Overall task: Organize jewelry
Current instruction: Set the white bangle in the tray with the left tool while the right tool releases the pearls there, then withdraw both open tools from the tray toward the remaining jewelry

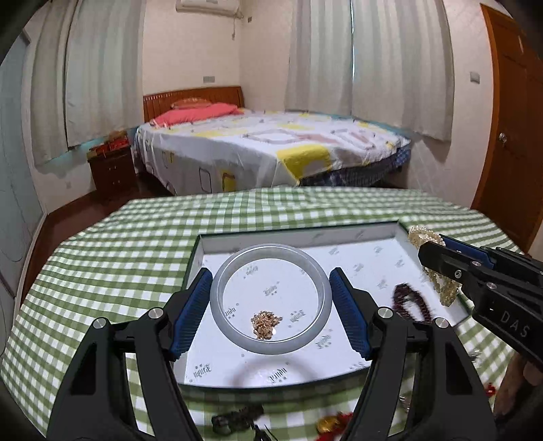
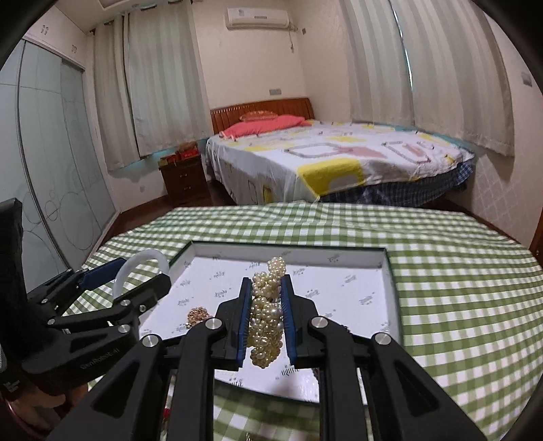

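one bangle [image 1: 270, 298] between left fingers [image 1: 197, 302], one pearl strand [image 2: 266, 315] pinched by right fingers [image 2: 288, 319], one tray [image 1: 298, 239]

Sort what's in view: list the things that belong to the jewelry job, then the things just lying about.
Job:
- left gripper holding the jade bangle
- right gripper holding the pearl strand
- white box tray
- gold chain
- dark red bead bracelet

Lying about:
- bed
- nightstand
- curtains
- air conditioner

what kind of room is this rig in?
Almost certainly a home bedroom: a made bed with a wooden headboard, a nightstand beside it, and curtained windows. The work surface is a table with a green checked cloth.
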Tool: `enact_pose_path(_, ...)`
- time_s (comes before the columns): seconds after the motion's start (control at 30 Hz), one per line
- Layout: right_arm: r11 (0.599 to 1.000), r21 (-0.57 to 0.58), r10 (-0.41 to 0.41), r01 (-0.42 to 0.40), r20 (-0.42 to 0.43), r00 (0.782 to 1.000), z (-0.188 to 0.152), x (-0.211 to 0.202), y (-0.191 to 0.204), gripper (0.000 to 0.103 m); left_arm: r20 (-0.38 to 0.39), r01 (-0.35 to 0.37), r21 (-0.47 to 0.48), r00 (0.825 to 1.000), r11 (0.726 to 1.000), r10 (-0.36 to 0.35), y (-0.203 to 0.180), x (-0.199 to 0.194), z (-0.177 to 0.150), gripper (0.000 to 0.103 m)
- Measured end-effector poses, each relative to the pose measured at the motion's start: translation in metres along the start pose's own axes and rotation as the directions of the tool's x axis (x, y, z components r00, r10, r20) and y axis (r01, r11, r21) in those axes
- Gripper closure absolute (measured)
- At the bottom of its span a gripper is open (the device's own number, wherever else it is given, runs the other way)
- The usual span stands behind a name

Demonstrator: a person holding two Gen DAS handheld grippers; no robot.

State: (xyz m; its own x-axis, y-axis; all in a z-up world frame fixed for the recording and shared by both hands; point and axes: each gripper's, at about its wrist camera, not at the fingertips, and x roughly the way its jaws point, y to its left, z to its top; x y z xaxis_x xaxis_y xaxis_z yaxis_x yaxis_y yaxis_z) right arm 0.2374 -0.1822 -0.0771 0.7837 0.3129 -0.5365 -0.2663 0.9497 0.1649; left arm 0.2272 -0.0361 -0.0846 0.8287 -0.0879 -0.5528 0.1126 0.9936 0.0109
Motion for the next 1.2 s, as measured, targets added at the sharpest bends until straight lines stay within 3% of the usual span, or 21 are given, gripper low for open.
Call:
enact_pose_path(0.37,1.000,0.013,0.006,-0.004,-0.165,0.986,-0.021,0.060,-0.007,0.085,-0.166,-0.002,-0.012,0.986,1.000,0.000,0.013,0.070,-0.019,0.034)
enact_pose_path(0.6,1.000,0.020,0.002,0.003,-0.238,0.971,-0.031,0.074,-0.012,0.085,-0.274,0.021,-0.029,0.961,0.999,-0.028,0.014,0.093,-0.027,0.034)
enact_pose_path(0.93,1.000,0.009,-0.005,0.008,-0.288,0.958,-0.033,0.081,-0.011,0.084,-0.308,0.028,-0.031,0.951,0.999,-0.036,0.015,0.100,-0.027,0.034)
enact_pose_path(1.0,1.000,0.008,-0.006,0.009,-0.289,0.957,-0.033,0.081,-0.011,0.080,-0.309,0.028,-0.031,0.950,0.999,-0.036,0.015,0.100,-0.027,0.034)
enact_pose_path(1.07,1.000,0.010,-0.004,0.007,-0.287,0.958,-0.033,0.081,-0.011,0.064,-0.309,0.028,-0.021,0.951,0.999,-0.033,0.013,0.100,-0.027,0.033)
enact_pose_path(1.1,1.000,0.011,-0.004,0.008,-0.284,0.959,-0.032,0.080,-0.011,0.060,-0.304,0.026,-0.015,0.952,1.000,-0.029,0.013,0.099,-0.026,0.033)
enact_pose_path(1.2,1.000,0.007,-0.006,0.008,-0.277,0.961,-0.031,0.079,-0.012,0.059,-0.297,0.024,0.006,0.955,1.000,-0.021,0.009,0.099,-0.023,0.032)
